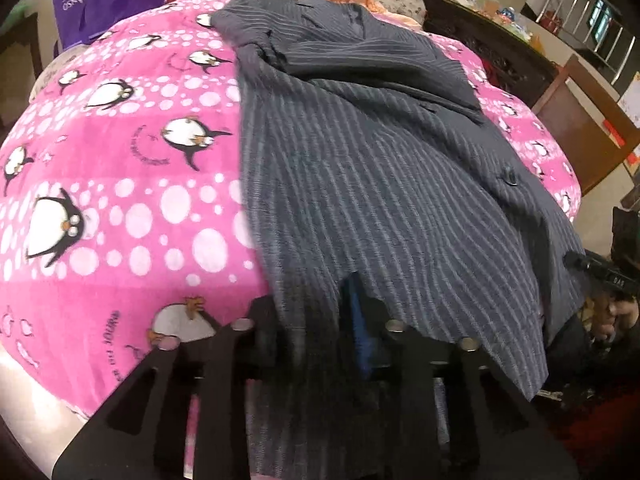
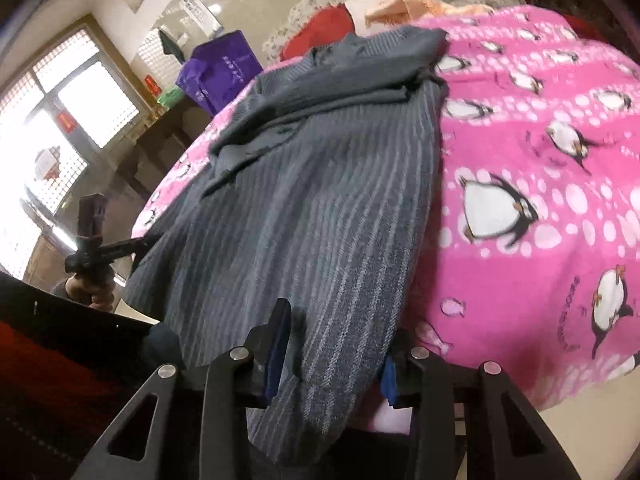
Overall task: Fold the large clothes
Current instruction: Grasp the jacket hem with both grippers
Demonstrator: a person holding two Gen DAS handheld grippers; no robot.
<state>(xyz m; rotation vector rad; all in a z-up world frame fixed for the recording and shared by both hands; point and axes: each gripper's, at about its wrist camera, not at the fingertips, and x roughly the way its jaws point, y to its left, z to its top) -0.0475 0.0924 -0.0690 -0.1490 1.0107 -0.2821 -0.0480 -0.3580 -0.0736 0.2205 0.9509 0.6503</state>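
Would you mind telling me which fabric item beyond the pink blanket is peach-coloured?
The crumpled peach cloth behind the striped grey jacket's collar; the red cloth beside it is red.

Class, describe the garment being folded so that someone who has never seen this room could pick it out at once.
Start at the bed covered by the bright pink penguin blanket. Lying lengthwise on it is the grey pinstriped jacket, its near hem between the fingers of both grippers. It is the only dark striped item there, with a dark button on its front; the orange and red fabrics sit further back.
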